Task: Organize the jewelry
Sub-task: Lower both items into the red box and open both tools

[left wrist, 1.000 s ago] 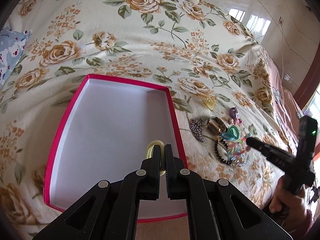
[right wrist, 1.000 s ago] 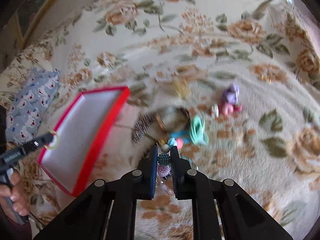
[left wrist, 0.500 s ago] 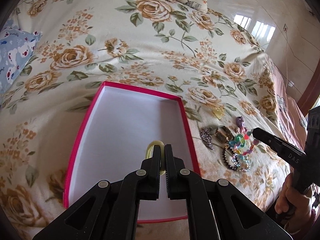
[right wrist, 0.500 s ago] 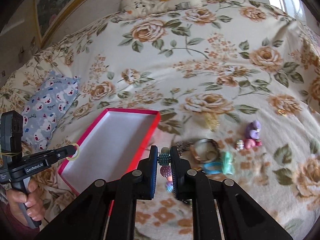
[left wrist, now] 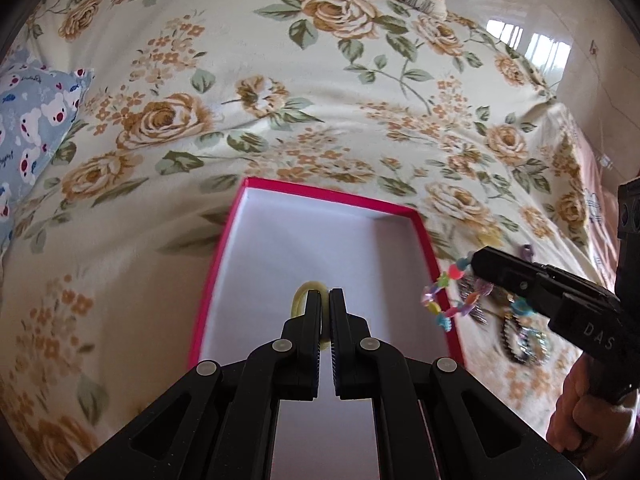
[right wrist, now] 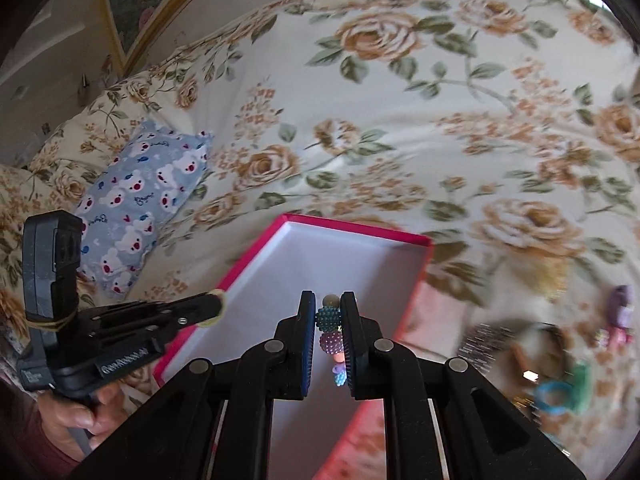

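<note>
left claw (left wrist: 325,308) pinching yellow ring (left wrist: 301,298), right claw (right wrist: 328,316) gripping beaded bracelet (right wrist: 329,318)

Left tool (left wrist: 325,312) gripping yellow ring (left wrist: 305,294)

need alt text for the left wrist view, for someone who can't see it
The left tool, shut on a yellow ring, hangs over an open pink box with a bare white inside, on a floral bedspread. From the right, the right tool brings a bead bracelet over the box's edge; more jewelry lies beside it.
</note>
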